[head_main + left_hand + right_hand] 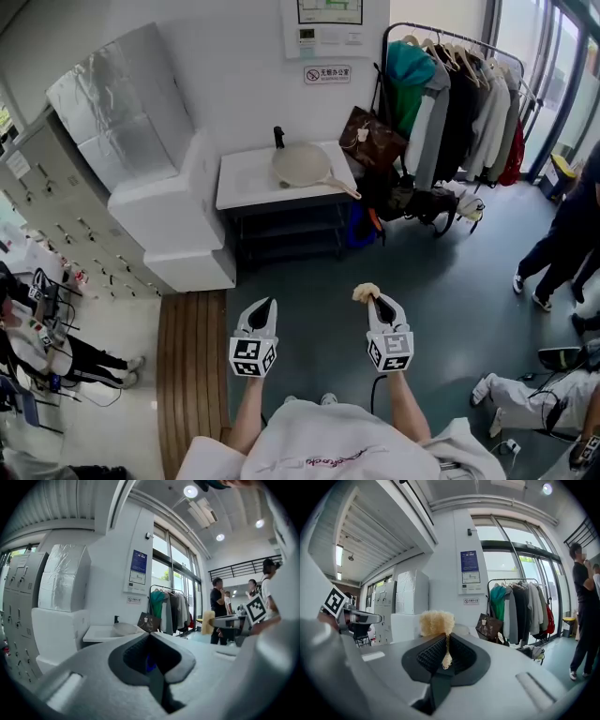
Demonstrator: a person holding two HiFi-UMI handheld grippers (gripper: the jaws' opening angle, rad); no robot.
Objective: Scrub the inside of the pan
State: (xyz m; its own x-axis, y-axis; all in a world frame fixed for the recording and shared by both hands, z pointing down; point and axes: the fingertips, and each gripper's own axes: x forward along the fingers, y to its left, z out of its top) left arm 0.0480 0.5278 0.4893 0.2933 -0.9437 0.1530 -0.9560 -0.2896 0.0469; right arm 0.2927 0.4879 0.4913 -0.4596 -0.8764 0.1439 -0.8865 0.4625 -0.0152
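A person stands on a grey floor (309, 291), seen from above, holding a claw in each hand. The scrubbing has not begun.

The pan (302, 165), pale and round with a long handle pointing right, lies on a white bench (242, 180) against the far wall. It is well apart from both claws. A black tap (278, 137) stands just behind it. From here the inside of the pan is too small to judge for dirt or water.

The right claw (379, 305) is clamped on a tan, fluffy scrubber (436, 622). A thin stem of it is pinched between the ribbed pads, and the tuft sticks out past the tips. So the tool appears to be in hand and ready.

The left claw (263, 310) has its jaws together with nothing between them. It points toward the bench.

A clothes rack (459, 94) hung with coats stands to the right of the bench, with a brown bag (370, 139) beside it.

What seems left is nearly everything: walk to the bench, steady the pan, probably by its handle with the left claw, then bring the scrubber into the pan and rub it around.
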